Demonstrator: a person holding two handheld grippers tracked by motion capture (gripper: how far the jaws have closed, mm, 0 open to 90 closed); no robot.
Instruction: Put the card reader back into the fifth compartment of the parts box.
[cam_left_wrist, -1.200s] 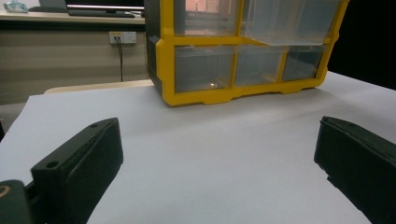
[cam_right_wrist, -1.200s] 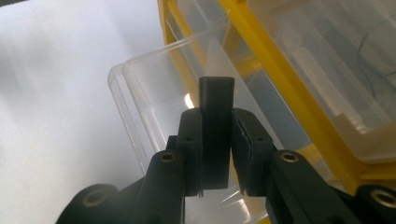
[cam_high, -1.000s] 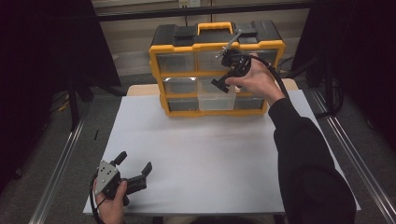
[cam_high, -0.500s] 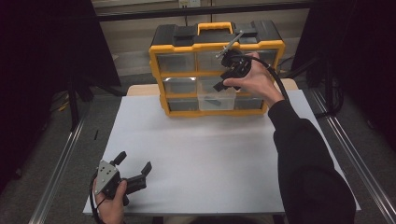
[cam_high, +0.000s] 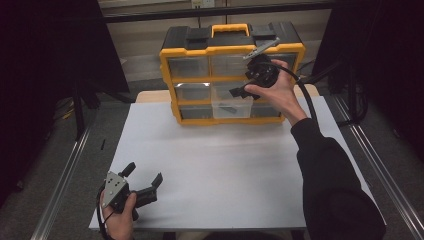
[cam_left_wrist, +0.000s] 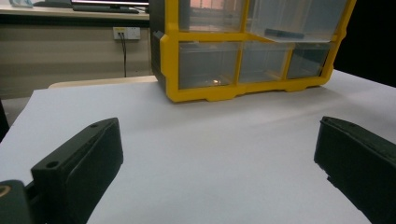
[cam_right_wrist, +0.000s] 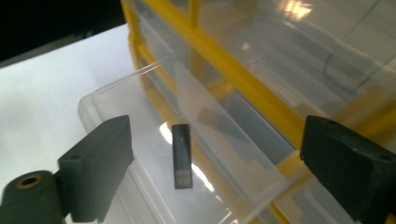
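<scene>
Right gripper view | right tool (cam_right_wrist: 217, 168) just opened wide | black piece (cam_right_wrist: 181, 155) in drawer (cam_right_wrist: 112, 93)

The right tool (cam_high: 239, 93) is held up at the far side of the surface by an outstretched arm in a dark sleeve, its jaws pointing down and left — they have just been opening and stand wide, pressing on nothing. The left tool (cam_high: 145, 182) rests low at the near left corner in the left hand (cam_high: 119, 220) — jaws wide apart, nothing between them.
</scene>
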